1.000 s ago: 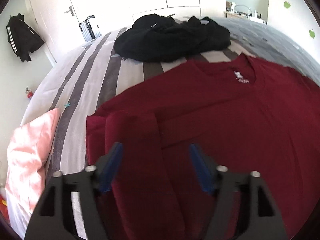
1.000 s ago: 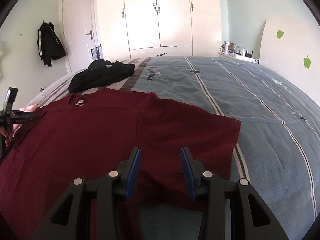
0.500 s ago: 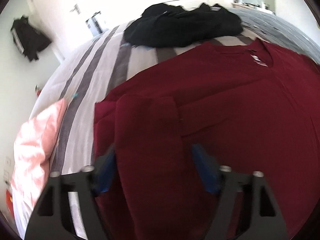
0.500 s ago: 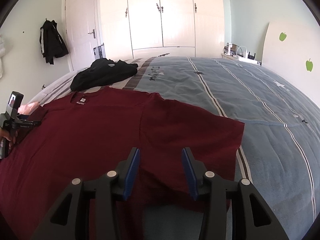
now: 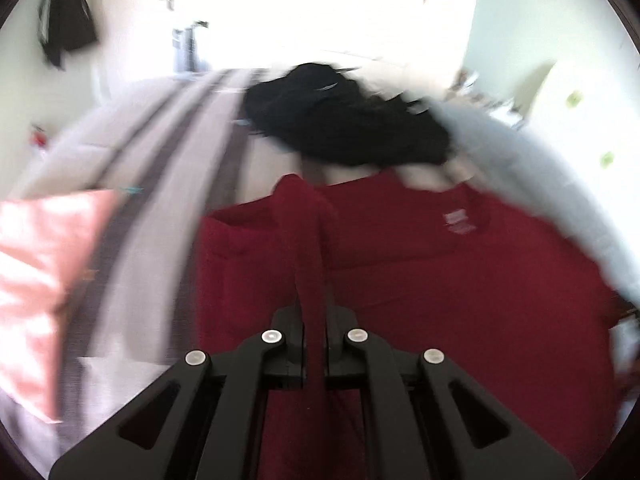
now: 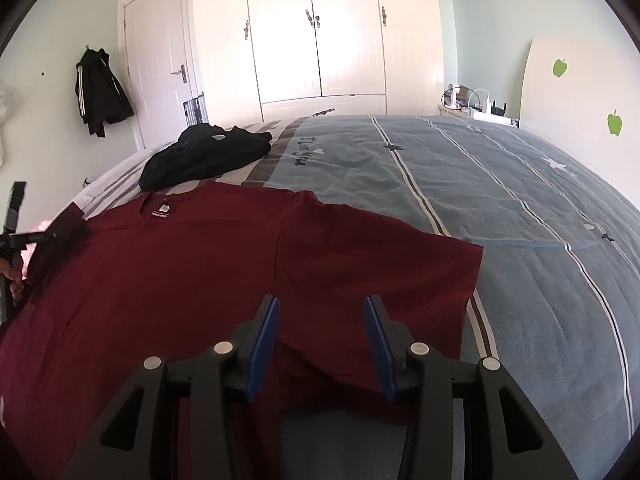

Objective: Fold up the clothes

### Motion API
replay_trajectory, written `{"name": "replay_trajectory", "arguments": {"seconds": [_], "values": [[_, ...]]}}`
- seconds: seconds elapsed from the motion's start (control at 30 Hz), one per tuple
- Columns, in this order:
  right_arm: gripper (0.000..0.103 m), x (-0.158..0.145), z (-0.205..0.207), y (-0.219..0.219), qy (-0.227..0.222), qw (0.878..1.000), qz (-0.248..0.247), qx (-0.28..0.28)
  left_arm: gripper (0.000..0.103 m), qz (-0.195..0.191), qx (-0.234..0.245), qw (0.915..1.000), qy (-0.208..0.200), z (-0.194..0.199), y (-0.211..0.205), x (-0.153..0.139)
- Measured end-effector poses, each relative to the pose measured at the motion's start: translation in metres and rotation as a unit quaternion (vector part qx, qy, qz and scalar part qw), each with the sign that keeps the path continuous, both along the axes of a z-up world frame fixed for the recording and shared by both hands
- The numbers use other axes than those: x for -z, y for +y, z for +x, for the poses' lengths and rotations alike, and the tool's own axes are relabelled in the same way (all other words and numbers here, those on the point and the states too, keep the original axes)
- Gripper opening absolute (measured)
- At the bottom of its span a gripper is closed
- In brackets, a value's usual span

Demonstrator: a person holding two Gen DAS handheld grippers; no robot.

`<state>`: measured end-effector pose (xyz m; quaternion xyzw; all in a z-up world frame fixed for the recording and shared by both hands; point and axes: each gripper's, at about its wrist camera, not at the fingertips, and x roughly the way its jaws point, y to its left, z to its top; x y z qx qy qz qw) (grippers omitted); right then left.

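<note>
Clearly only a start is made: the shirt is spread on the bed, one sleeve pinched by the left gripper; the right gripper is spread over the other sleeve, nothing folded yet

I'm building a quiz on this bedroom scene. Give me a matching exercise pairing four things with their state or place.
Things:
1. dark red T-shirt
2. crumpled black garment
3. left gripper
4. right gripper

States:
A. heaped beyond the collar
B. open over a sleeve
C. spread on the bed
D. shut on a red fold

Pairs: 1-C, 2-A, 3-D, 4-B
</note>
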<state>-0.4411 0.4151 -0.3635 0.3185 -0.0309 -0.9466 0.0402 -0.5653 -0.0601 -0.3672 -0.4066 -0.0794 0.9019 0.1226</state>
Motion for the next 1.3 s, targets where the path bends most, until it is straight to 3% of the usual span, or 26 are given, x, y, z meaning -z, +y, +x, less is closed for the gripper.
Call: {"name": "replay_trajectory", "arguments": {"seconds": [0.03, 0.1, 0.13, 0.17, 0.23, 0.27, 0.33, 0.4, 0.43, 0.53, 0.67, 0.9, 1.0, 1.07, 1.17, 1.3], "values": [[0.04, -0.001, 0.0, 0.0, 0.0, 1.0, -0.001, -0.001, 0.007, 0.016, 0.009, 0.9997, -0.014, -0.003, 0.002, -0.001], [0.04, -0.003, 0.0, -0.002, 0.001, 1.0, -0.001, -0.002, 0.025, 0.01, 0.017, 0.9992, -0.035, -0.007, 0.009, -0.004], [0.04, -0.004, 0.0, -0.002, 0.002, 1.0, -0.002, -0.001, 0.047, 0.006, 0.019, 0.9993, -0.03, -0.008, 0.011, -0.007], [0.04, -0.005, 0.001, -0.002, 0.002, 1.0, -0.003, -0.001, 0.067, 0.006, 0.013, 0.9998, -0.013, -0.004, 0.009, -0.012], [0.04, -0.007, 0.001, -0.003, 0.003, 1.0, -0.003, -0.004, 0.086, 0.017, -0.01, 0.9994, 0.029, 0.004, 0.001, -0.026], [0.04, -0.008, 0.002, -0.004, 0.003, 1.0, -0.002, -0.005, 0.088, 0.008, -0.024, 0.999, 0.036, 0.004, -0.002, -0.028], [0.04, -0.009, 0.002, -0.006, 0.005, 1.0, 0.005, -0.008, 0.088, -0.031, -0.042, 0.998, 0.034, 0.002, -0.004, -0.025], [0.04, -0.01, 0.002, -0.007, 0.006, 1.0, 0.008, -0.009, 0.071, -0.09, -0.046, 0.9948, 0.015, -0.002, 0.0, -0.015], [0.04, -0.01, 0.002, -0.006, 0.005, 1.0, 0.005, -0.007, 0.056, -0.112, -0.04, 0.9929, -0.006, -0.006, 0.002, -0.006], [0.04, -0.009, 0.0, -0.005, 0.002, 1.0, -0.004, -0.005, 0.029, -0.153, -0.022, 0.9864, -0.057, -0.013, 0.007, 0.02], [0.04, -0.007, -0.001, -0.009, 0.001, 1.0, 0.005, -0.009, 0.029, -0.216, -0.002, 0.9748, -0.054, -0.009, 0.017, 0.041], [0.041, -0.004, -0.005, -0.013, -0.002, 1.0, 0.008, -0.006, 0.028, -0.162, 0.014, 0.9864, -0.026, -0.004, 0.023, 0.034], [0.042, -0.003, -0.009, -0.011, -0.002, 1.0, 0.004, 0.003, 0.034, -0.134, 0.005, 0.9909, -0.015, -0.011, 0.026, 0.033], [0.042, -0.002, -0.013, -0.005, -0.004, 1.0, -0.001, 0.015, 0.035, -0.16, 0.011, 0.9866, -0.031, -0.018, 0.034, 0.043], [0.042, -0.002, -0.018, 0.009, -0.006, 0.999, -0.009, 0.031, 0.035, -0.19, 0.017, 0.9815, -0.021, -0.018, 0.043, 0.041], [0.043, -0.004, -0.022, 0.027, -0.005, 0.999, 0.009, 0.052, 0.036, -0.119, -0.009, 0.9923, 0.03, 0.0, 0.029, 0.011]]}}
